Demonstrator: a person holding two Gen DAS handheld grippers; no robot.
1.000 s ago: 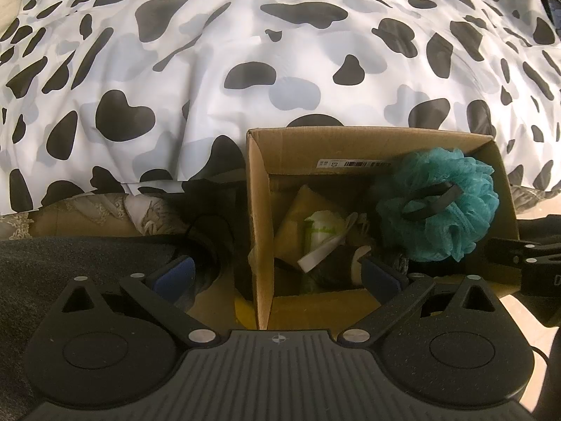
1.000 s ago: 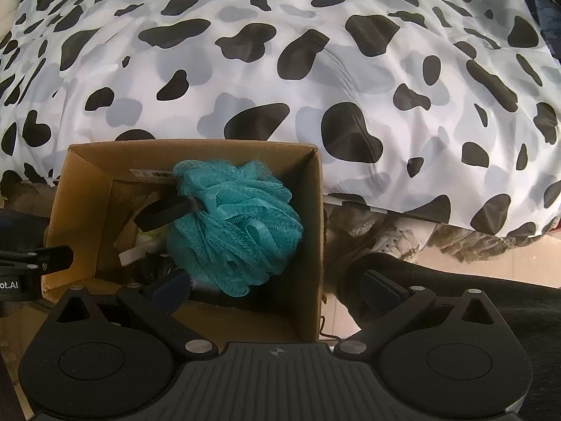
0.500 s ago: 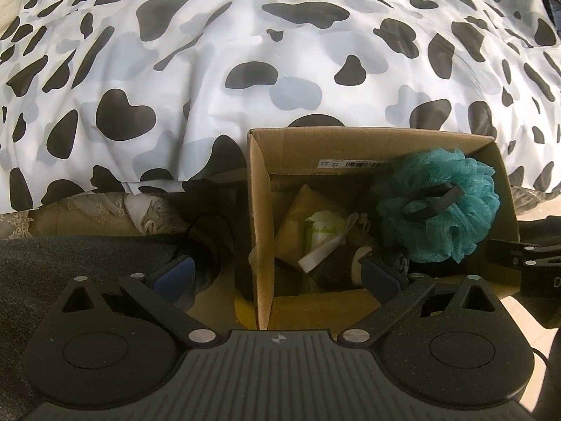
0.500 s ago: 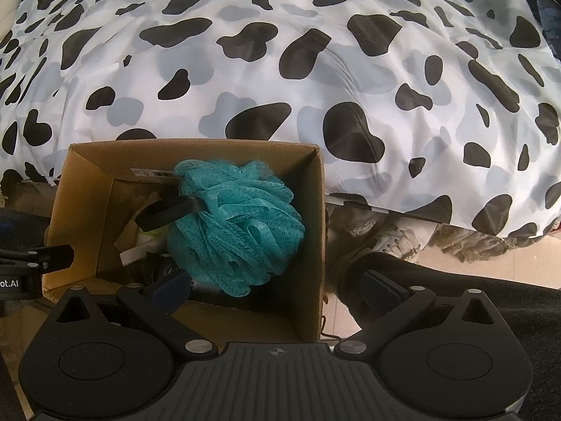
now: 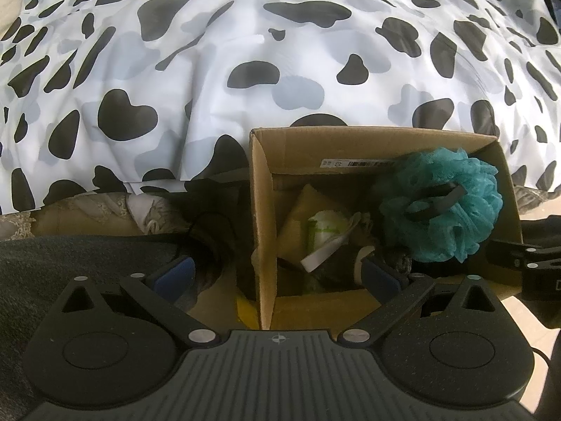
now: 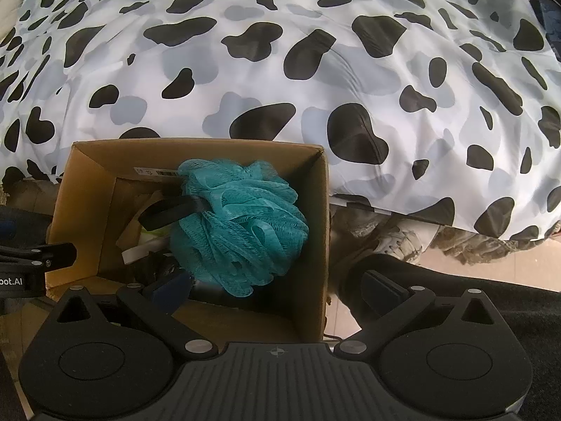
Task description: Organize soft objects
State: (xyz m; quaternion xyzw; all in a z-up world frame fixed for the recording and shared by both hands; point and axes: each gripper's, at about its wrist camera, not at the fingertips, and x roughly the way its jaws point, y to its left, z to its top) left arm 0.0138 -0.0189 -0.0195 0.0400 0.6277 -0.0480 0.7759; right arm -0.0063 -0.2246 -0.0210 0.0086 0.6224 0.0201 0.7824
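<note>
Both tongs, left gripper [image 5: 278, 275] and right gripper [image 6: 278, 286], gape apart, straddling walls of the open brown cardboard box [image 6: 317, 231] holding a teal mesh bath pouf [image 6: 242, 224] atop dim, perhaps paper, clutter.

Black ribbed tongs [image 5: 278, 275] body, 2 round discs, silver screws, blue finger pads [image 5: 175, 273], possibly rubber

— Where can we pass into the cardboard box [image 6: 317, 231]?

— On its left half, down to the dark floor. The teal bath pouf [image 6: 242, 228] fills the right half, up to the rim.

— And outside?

— The cow-print duvet [image 6: 315, 80] blocks the far side; dark fabric [image 5: 63, 266] lies left.
</note>
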